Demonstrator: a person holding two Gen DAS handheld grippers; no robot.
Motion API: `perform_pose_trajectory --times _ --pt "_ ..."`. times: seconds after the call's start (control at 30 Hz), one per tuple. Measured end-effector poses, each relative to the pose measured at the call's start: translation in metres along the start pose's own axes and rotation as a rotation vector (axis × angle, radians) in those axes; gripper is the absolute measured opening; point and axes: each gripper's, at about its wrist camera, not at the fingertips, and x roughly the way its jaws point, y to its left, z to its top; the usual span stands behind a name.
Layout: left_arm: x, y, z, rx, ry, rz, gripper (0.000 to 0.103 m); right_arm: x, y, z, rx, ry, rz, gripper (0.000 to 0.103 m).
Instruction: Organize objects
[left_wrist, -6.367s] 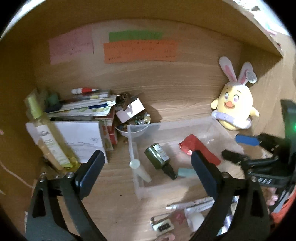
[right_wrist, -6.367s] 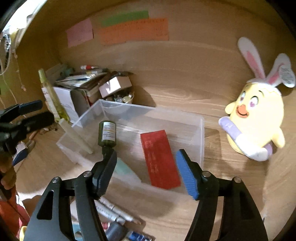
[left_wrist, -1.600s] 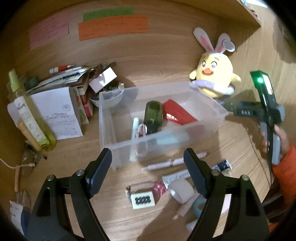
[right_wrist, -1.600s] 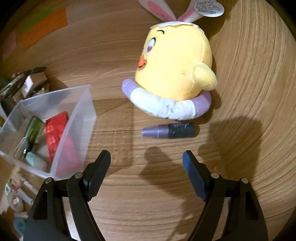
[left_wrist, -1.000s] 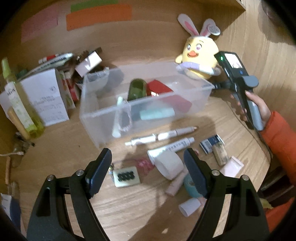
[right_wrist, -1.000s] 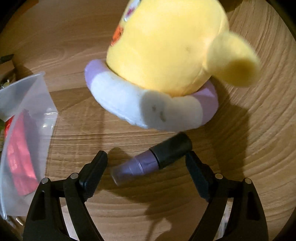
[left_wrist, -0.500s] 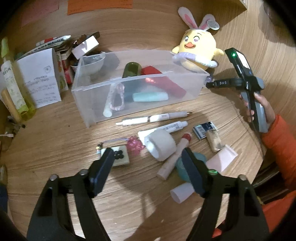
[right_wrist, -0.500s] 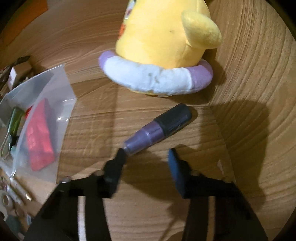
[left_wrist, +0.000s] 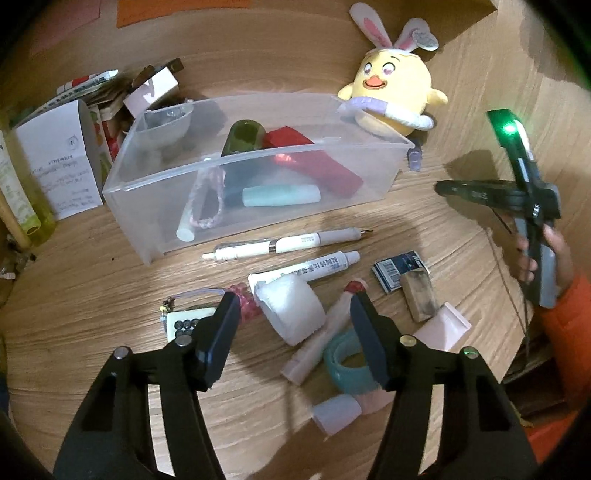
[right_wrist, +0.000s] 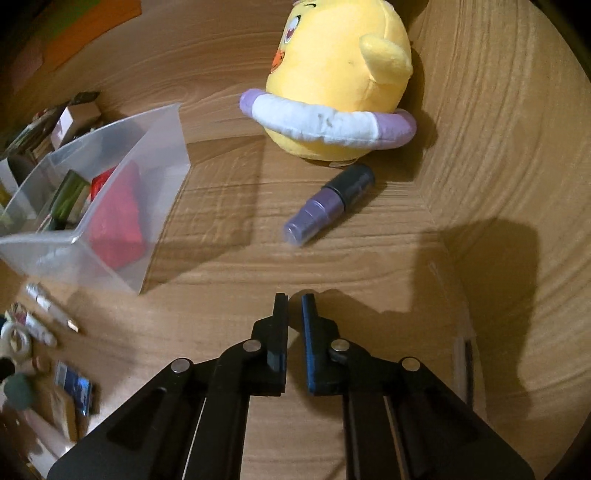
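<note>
**A:** so compared with half a second back, the right gripper (right_wrist: 294, 295) has pulled away from the purple tube (right_wrist: 328, 202); earlier that tube sat right at its fingertips, now it lies well ahead on the wooden desk (right_wrist: 258, 266), just beside the yellow plush chick (right_wrist: 336, 70); nothing got picked up.

**B:** and the claw itself?

**A:** its jaws have just been closing, and now they're pinched nearly together with only a thin slit between the pads; nothing in there, touching nothing; in the left wrist view you can see it (left_wrist: 441, 188) held up over the desk by a hand (left_wrist: 546, 254) in an orange sleeve (left_wrist: 565, 332).

**B:** what about the left one?

**A:** the left gripper (left_wrist: 291, 306) has just been closing too; its fingers sit narrower than they did a second ago, but there's a clear gap; it hovers over the clutter with the white tape roll (left_wrist: 291, 310) showing between the fingers; I can't see the pads pressing on it, so I'd call it not gripping; the view has also dropped closer to the pile than before.

**B:** where's the rest of the stuff?

**A:** the clear plastic bin (left_wrist: 155, 236) already has a green bottle (left_wrist: 242, 138), a red box (left_wrist: 314, 166) and a mint tube (left_wrist: 280, 195) inside; in front of it on the desk lie a white pen (left_wrist: 280, 245), a white ointment tube (left_wrist: 314, 267), a teal ring (left_wrist: 347, 365) and a small dark blue packet (left_wrist: 397, 271).
</note>
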Motion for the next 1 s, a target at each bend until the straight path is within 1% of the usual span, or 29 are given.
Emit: perform_pose_trajectory --times 0.03,0.07,0.1,0.13,0.17,0.2,0.27,0.37,0.47,0.5,0.53,0.57,0.63,0.67,0.7,0.83,1.0 --pt "0.002 -0.001 0.0 -0.003 0.002 0.006 0.06 0.009 -0.001 0.014 0.005 0.001 -0.018 0.008" --pt "0.003 -0.001 0.0 -0.005 0.005 0.015 0.053 0.007 -0.003 0.018 0.019 0.0 -0.032 0.017" --pt "0.004 -0.001 0.001 -0.008 0.004 0.021 0.049 0.007 -0.006 0.021 0.039 -0.01 -0.031 0.034" --pt "0.004 0.0 0.001 -0.013 0.006 0.018 0.041 0.021 -0.007 0.032 0.062 -0.03 -0.028 0.044" --pt "0.005 0.001 0.001 -0.019 0.009 0.013 0.035 0.021 -0.01 0.038 0.087 -0.056 -0.036 0.058" --pt "0.005 0.002 0.0 -0.026 0.007 0.012 0.034 0.023 -0.011 0.044 0.103 -0.066 -0.043 0.06" --pt "0.003 0.003 -0.001 -0.029 -0.002 0.012 0.024 0.032 -0.014 0.057 0.126 -0.061 -0.036 0.06" --pt "-0.001 0.005 -0.003 -0.035 -0.011 0.009 0.024 0.047 -0.016 0.07 0.159 -0.034 -0.068 0.06" --pt "-0.009 0.005 -0.006 -0.032 -0.037 0.011 0.024 0.064 -0.019 0.081 0.18 -0.006 -0.107 0.06" --pt "-0.012 0.005 -0.006 -0.03 -0.046 0.01 0.024 0.068 -0.02 0.083 0.193 0.0 -0.116 0.058" --pt "-0.017 0.006 -0.006 -0.029 -0.058 0.006 0.024 0.073 -0.022 0.085 0.206 0.009 -0.12 0.055" --pt "-0.021 0.006 -0.006 -0.028 -0.068 0.003 0.024 0.076 -0.023 0.086 0.211 0.017 -0.117 0.047" --pt "-0.031 0.008 -0.003 -0.025 -0.095 0.003 0.024 0.075 -0.024 0.086 0.21 0.009 -0.131 0.036" --pt "-0.035 0.008 -0.001 -0.024 -0.105 0.003 0.024 0.074 -0.024 0.086 0.21 0.007 -0.122 0.026" --pt "-0.039 0.009 0.001 -0.023 -0.115 0.001 0.024 0.072 -0.025 0.085 0.212 0.007 -0.124 0.024" --pt "-0.051 0.015 0.014 -0.029 -0.16 0.008 0.024 0.062 -0.026 0.076 0.209 0.001 -0.12 0.024" --pt "-0.057 0.027 0.035 -0.051 -0.199 0.025 0.024 0.039 -0.023 0.056 0.189 -0.012 -0.084 0.024"
